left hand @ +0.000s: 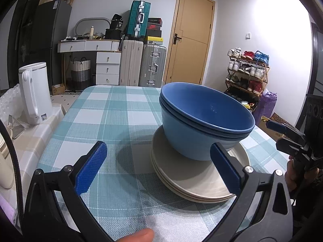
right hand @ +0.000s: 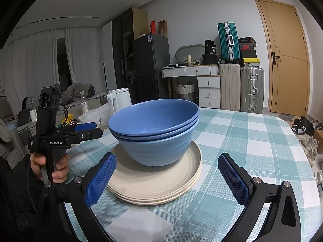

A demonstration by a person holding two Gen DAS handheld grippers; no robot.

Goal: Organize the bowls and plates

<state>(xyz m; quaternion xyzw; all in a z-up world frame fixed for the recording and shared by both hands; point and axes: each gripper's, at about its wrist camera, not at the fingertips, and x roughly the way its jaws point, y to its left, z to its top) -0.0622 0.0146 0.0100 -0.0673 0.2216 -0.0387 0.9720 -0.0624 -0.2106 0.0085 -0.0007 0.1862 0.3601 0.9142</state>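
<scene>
Resting on checked tablecloth (right hand: 242,137): cream plates (right hand: 157,183), stacked
Bowls: blue bowls (right hand: 155,129) nested atop plates; centre
Left gripper (left hand: 159,167): fingers apart, plates at 1 o'clock
Right gripper (right hand: 167,177): fingers apart, empty; plates at 11 o'clock

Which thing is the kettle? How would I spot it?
Find the checked table with the blue bowls stacked on cream plates. Beside its edge, on a side counter, stands the kettle: tall, plain white, with a big loop handle, the only upright jug there.
</scene>
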